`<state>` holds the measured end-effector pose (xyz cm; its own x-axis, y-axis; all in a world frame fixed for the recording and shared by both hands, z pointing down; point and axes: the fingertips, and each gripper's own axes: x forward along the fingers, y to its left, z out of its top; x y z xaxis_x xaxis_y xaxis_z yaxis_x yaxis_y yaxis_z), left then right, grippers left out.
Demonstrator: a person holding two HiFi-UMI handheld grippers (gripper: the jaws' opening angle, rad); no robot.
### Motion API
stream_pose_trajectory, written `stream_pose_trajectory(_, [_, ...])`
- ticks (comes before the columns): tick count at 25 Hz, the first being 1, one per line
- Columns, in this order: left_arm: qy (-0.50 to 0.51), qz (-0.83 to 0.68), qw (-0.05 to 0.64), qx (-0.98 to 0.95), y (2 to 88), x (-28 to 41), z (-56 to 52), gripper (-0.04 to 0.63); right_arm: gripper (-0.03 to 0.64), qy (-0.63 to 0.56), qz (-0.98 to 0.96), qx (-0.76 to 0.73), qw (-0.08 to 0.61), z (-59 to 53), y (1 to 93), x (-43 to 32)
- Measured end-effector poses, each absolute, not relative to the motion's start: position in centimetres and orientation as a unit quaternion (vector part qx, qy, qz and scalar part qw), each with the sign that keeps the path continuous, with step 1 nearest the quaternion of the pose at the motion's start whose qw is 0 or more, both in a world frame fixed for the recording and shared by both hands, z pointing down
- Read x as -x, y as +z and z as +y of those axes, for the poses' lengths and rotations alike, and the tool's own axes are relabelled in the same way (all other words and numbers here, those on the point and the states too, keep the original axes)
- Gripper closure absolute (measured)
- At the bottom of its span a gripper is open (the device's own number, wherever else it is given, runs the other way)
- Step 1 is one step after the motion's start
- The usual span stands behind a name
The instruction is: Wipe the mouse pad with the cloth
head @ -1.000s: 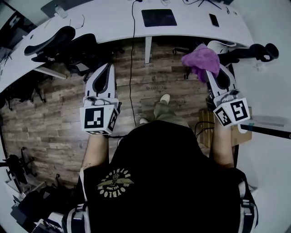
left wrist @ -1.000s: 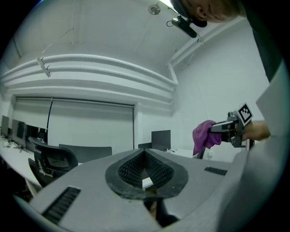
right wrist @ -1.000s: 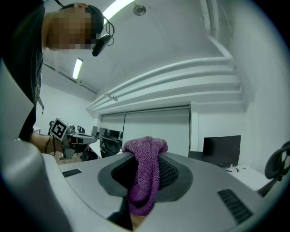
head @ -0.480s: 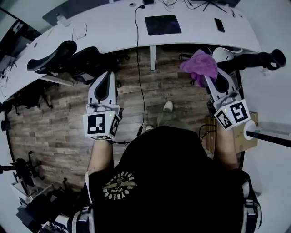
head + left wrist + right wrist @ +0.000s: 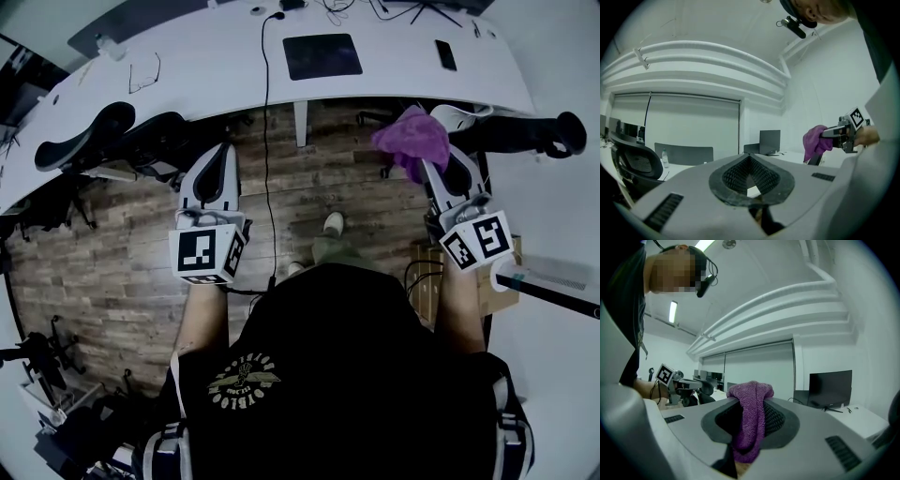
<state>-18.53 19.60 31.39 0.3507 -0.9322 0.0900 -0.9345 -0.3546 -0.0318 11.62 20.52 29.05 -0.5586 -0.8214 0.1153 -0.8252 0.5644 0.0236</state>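
The dark mouse pad (image 5: pixel 322 56) lies on the curved white desk (image 5: pixel 216 75) at the top of the head view, far ahead of both grippers. My right gripper (image 5: pixel 433 159) is shut on a purple cloth (image 5: pixel 412 139), which bunches over its tip. In the right gripper view the cloth (image 5: pixel 750 423) hangs pinched between the pads. My left gripper (image 5: pixel 217 159) is held level over the wooden floor with its jaws shut and nothing in them. The left gripper view shows the cloth (image 5: pixel 815 140) off to the right.
Black office chairs (image 5: pixel 122 131) stand under the desk at the left, another chair (image 5: pixel 525 131) at the right. A black cable (image 5: pixel 265 141) hangs from the desk to the floor. A phone (image 5: pixel 445 54) and glasses (image 5: pixel 145 70) lie on the desk. A cardboard box (image 5: pixel 497 281) sits by my right arm.
The head view has shifted a little, so the desk and chairs sit differently in frame. Both grippers keep their pose, and the cloth stays in the right one.
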Motion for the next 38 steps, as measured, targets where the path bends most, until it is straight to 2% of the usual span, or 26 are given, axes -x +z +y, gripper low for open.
stream_pose_trajectory(9, [0.045, -0.572, 0.012, -0.819, 30.9, 16.5, 15.3, 0.594, 0.531, 0.01, -0.888, -0.455, 0.066, 16.4, 28.8, -13.0])
stream_pose_trajectory(22, [0.038, -0.605, -0.005, -0.795, 28.8, 13.3, 9.6, 0.594, 0.531, 0.001, -0.905, -0.424, 0.046, 8.7, 27.9, -16.8])
stream_pose_trajectory(34, [0.053, -0.644, -0.01, -0.763, 28.5, 12.7, 8.2, 0.594, 0.531, 0.033, -0.919, -0.392, 0.036, 3.3, 30.2, -18.8])
stream_pose_trajectory(38, [0.027, -0.653, -0.012, -0.757, 28.0, 13.1, 9.0, 0.594, 0.531, 0.024, -0.926, -0.374, 0.043, 3.0, 30.3, -18.1])
